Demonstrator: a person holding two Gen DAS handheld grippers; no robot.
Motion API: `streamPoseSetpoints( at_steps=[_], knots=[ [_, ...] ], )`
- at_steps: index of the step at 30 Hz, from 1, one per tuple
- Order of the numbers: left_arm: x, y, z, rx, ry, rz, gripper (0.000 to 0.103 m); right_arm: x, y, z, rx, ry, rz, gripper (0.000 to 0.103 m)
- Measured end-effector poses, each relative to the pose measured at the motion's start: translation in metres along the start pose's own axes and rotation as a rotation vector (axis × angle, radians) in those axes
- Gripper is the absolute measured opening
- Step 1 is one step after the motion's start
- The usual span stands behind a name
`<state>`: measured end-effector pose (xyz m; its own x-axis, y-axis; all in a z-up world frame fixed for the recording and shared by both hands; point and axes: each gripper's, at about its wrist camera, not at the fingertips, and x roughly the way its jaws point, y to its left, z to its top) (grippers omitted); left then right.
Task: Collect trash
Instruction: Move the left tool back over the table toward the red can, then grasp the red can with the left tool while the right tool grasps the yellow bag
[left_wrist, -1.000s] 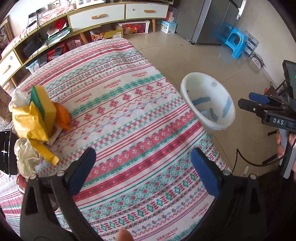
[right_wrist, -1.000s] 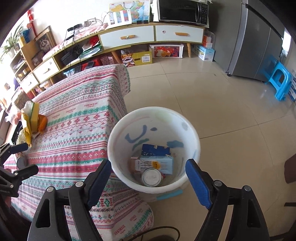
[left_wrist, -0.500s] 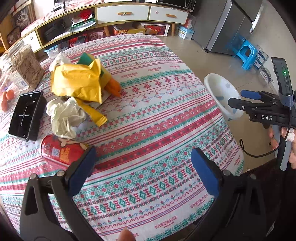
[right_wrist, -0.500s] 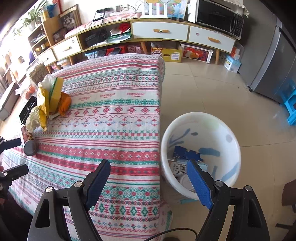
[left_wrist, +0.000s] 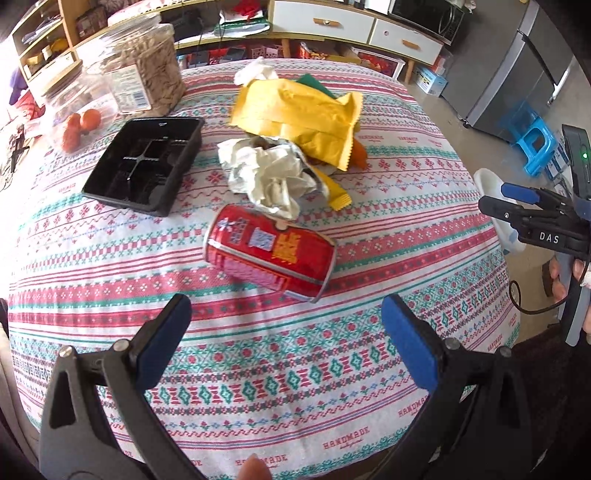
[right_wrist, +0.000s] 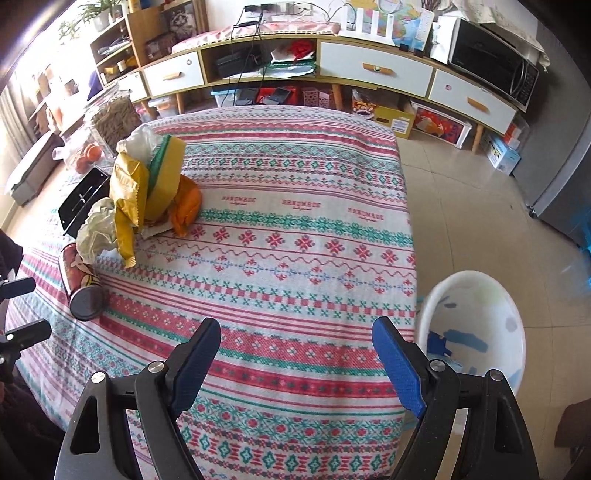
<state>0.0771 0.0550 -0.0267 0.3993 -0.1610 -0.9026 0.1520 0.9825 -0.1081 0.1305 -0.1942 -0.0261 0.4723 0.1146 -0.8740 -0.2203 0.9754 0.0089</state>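
Note:
A red can (left_wrist: 269, 253) lies on its side on the patterned tablecloth (left_wrist: 388, 206), just ahead of my open, empty left gripper (left_wrist: 286, 341). Behind it lie crumpled white paper (left_wrist: 271, 175), a yellow wrapper (left_wrist: 299, 114) and an orange scrap (left_wrist: 360, 153). In the right wrist view the can (right_wrist: 79, 286), paper (right_wrist: 94, 230) and yellow wrapper (right_wrist: 129, 199) sit at far left. My right gripper (right_wrist: 295, 360) is open and empty above the table's near edge. The white trash bucket (right_wrist: 476, 328) stands on the floor to its right, holding some trash.
A black plastic tray (left_wrist: 146, 164), a clear jar of snacks (left_wrist: 144, 75) and a tub of tomatoes (left_wrist: 75, 123) stand at the table's far left. A long cabinet (right_wrist: 369, 70), a fridge (left_wrist: 517, 70) and a blue stool (left_wrist: 533, 142) lie beyond.
My left gripper has swung left and closer over the table, bringing the red can and trash pile to centre. My right gripper has swung left, from over the bucket to over the table.

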Motion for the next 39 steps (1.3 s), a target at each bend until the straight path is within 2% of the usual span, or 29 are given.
streamPoseSetpoints(
  at_steps=[8,11,16,18,21,23,28,31,34,37,39],
  knots=[
    [-0.001,0.044,0.005,-0.118,0.02,0.004,0.102,0.011,0.039,0.01,-0.065,0.011,0.032,0.086],
    [0.001,0.063,0.009,-0.195,0.024,0.0,0.102,0.013,0.047,0.014,-0.079,0.009,0.041,0.086],
    [0.008,0.08,0.013,-0.254,0.021,0.01,0.102,0.02,0.058,0.017,-0.094,0.021,0.048,0.086],
    [0.014,0.083,0.014,-0.281,0.036,-0.017,0.102,0.021,0.059,0.019,-0.089,0.024,0.055,0.086],
    [0.022,0.075,0.015,-0.32,0.067,-0.123,0.101,0.022,0.06,0.023,-0.084,0.019,0.064,0.086],
    [0.027,0.065,0.019,-0.328,0.074,-0.162,0.099,0.022,0.064,0.024,-0.089,0.018,0.064,0.086],
    [0.046,0.045,0.033,-0.35,0.09,-0.182,0.095,0.024,0.063,0.022,-0.085,0.026,0.058,0.086],
    [0.059,0.036,0.035,-0.358,0.12,-0.172,0.087,0.023,0.059,0.022,-0.071,0.02,0.058,0.086],
    [0.056,0.029,0.035,-0.32,0.109,-0.141,0.08,0.021,0.055,0.023,-0.056,0.017,0.056,0.086],
    [0.052,0.036,0.03,-0.325,0.105,-0.172,0.069,0.018,0.056,0.025,-0.054,0.01,0.058,0.086],
    [0.048,0.044,0.023,-0.325,0.099,-0.171,0.067,0.016,0.06,0.028,-0.062,0.0,0.062,0.086]
  ],
)
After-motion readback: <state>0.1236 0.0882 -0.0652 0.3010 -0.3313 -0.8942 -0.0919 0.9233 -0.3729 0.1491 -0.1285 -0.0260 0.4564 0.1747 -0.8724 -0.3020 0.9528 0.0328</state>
